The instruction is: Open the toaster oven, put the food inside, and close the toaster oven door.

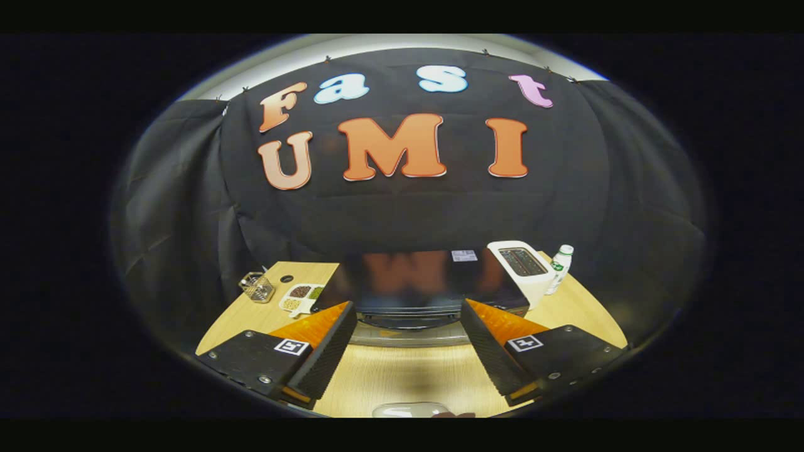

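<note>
A black toaster oven stands on the wooden table straight ahead of my fingers, its glossy top facing me and its door shut, with a silver handle along the front. My gripper hovers above the table just before the oven. It is open, with nothing between its black ridged fingers. A pale plate rim with something dark on it peeks in under the gripper, close to me; the food on it is mostly hidden.
A white slot toaster and a white bottle stand right of the oven. To the oven's left sit a white divided dish of grains and a small clear box. Black cloth walls the booth behind.
</note>
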The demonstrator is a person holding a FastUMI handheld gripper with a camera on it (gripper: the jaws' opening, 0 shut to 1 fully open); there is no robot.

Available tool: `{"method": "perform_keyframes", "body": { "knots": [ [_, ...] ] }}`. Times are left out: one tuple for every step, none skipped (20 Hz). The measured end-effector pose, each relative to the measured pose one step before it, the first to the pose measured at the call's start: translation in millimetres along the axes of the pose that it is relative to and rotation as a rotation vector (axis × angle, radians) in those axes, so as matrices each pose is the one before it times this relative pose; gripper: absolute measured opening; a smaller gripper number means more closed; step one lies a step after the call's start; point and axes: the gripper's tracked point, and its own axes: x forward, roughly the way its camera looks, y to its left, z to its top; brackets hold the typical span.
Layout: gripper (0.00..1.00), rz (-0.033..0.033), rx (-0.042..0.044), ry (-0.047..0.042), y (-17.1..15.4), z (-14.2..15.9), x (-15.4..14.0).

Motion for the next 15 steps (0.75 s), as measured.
{"method": "perform_keyframes", "body": {
  "knots": [
    [0.99, -0.00407, -0.00864, -0.01576, -0.05, 9.34, -7.61],
    [0.99, -0.00355, -0.00963, -0.01659, 0.70, 8.55, -8.65],
    [0.99, -0.00479, -0.00770, -0.01587, 0.36, 7.90, -8.22],
    [0.99, -0.00839, -0.00306, -0.01430, -0.58, 7.01, -8.93],
    [0.99, -0.00910, -0.00279, -0.01646, -0.33, 7.00, -8.67],
    [0.99, -0.00457, -0.00531, -0.01395, 1.43, 6.16, -8.47],
    [0.99, -0.00295, -0.00621, -0.00905, 1.63, 4.60, -8.05],
    [0.99, -0.00065, -0.00245, -0.00817, 1.61, 2.75, -6.41],
    [0.99, -0.00032, 0.00238, -0.01198, 0.69, 5.01, -5.53],
    [0.99, -0.00007, 0.00757, -0.01175, 0.27, 4.87, -6.03],
    [0.99, 0.00063, 0.00961, -0.00855, 0.15, 3.59, -5.63],
    [0.99, 0.00120, 0.01042, -0.00894, 0.93, 3.63, -5.05],
    [0.99, -0.00132, 0.00700, -0.00785, -0.30, 3.58, -4.23],
    [0.99, -0.00379, 0.00309, -0.00636, -2.14, 3.03, -4.53],
    [0.99, -0.00874, -0.00101, -0.00541, -2.33, 2.57, -2.68]
  ]
}}
